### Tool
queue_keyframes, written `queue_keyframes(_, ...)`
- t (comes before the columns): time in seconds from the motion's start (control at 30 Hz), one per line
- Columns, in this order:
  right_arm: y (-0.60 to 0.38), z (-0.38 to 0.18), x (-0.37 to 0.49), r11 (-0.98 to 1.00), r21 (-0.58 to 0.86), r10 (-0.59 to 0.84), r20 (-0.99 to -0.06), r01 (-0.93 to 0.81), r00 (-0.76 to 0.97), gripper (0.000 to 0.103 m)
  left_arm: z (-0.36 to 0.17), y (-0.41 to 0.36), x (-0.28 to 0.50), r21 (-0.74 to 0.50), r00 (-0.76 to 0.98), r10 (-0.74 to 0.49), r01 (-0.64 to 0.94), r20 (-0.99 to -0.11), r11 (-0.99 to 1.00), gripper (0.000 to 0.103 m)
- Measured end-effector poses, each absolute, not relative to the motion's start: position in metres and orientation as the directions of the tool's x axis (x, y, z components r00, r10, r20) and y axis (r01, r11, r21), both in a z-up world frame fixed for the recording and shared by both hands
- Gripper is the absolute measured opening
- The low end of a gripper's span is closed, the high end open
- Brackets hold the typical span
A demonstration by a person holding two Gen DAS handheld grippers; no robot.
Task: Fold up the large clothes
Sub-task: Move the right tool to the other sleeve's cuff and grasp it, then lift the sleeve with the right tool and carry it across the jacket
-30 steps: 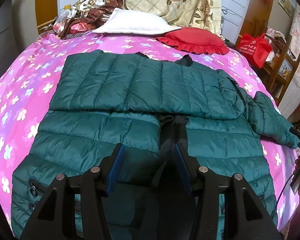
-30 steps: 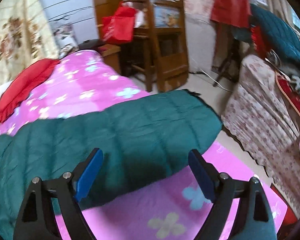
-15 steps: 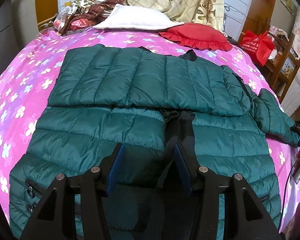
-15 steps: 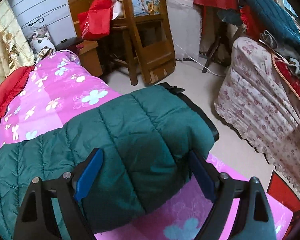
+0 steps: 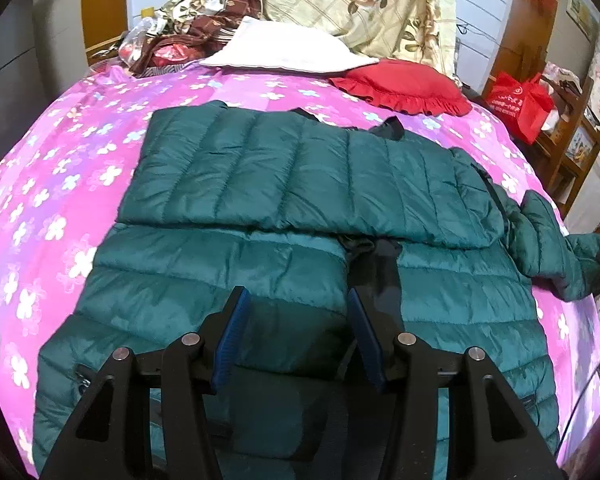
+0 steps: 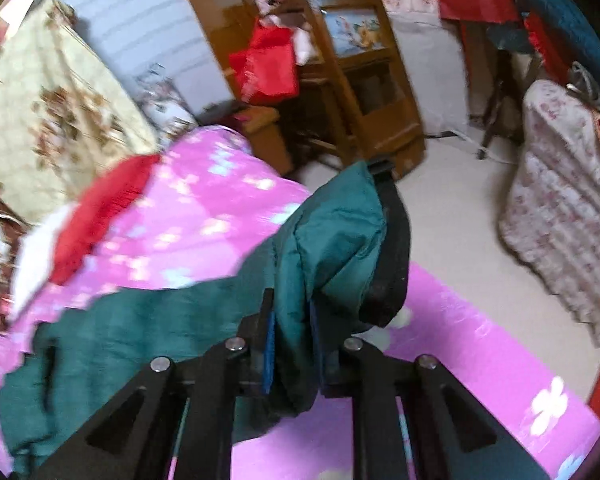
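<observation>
Gripping the sleeve for the next fold

My right gripper [image 6: 292, 344] has just been closing and is pinching the dark green quilted jacket's [image 5: 300, 240] sleeve [image 6: 332, 236], mid-frame, to fold it inward; my left gripper [image 5: 296, 340] is hovering half-open above the hem.

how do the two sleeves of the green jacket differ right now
The left sleeve lies flat, folded across the jacket's chest; the right sleeve is bunched and sticks out off the side of the jacket. Nothing holds the left sleeve, while the right gripper has just closed on the right sleeve near its black cuff. Both are the same quilted dark green.
</observation>
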State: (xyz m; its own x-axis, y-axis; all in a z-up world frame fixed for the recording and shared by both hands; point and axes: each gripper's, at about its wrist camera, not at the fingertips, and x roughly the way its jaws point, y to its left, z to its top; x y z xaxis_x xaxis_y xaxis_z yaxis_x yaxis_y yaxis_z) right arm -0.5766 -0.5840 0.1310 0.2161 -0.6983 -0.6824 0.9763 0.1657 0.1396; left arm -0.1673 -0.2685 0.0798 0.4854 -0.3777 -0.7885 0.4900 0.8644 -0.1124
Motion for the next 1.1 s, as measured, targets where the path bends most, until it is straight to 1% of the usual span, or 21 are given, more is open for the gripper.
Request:
queue_keyframes(0.13,-0.559,0.152,-0.551,0.267,0.186,-0.683,-0.656,0.946,0.322,0.015,0.085,-0.260,-0.161,-0.121,0.497,-0.375,0.470,-0.783,0.875,0.029)
queue_keyframes(0.3,-0.527,0.170,-0.500,0.404,0.166,-0.648,-0.642,0.899,0.410,0.014,0.090,-0.249,-0.151,-0.113,0.514,-0.350,0.436,-0.783,0.893,0.029)
queue_keyframes(0.47,-0.498,0.176,-0.451,0.501,0.148,-0.599,-0.652,0.853,0.465,0.014,0.092,-0.237,-0.142,-0.088,0.540,-0.318,0.408,-0.779,0.909,0.029)
queue_keyframes(0.83,-0.449,0.161,-0.367,0.630,0.140,-0.479,-0.704,0.764,0.524,0.014,0.090,-0.212,-0.123,-0.080,0.556,-0.277,0.352,-0.784,0.933,0.029)
queue_keyframes(1.1,-0.407,0.140,-0.284,0.736,0.116,-0.376,-0.750,0.667,0.544,0.013,0.088,-0.196,-0.111,-0.073,0.563,-0.254,0.324,-0.786,0.943,0.029)
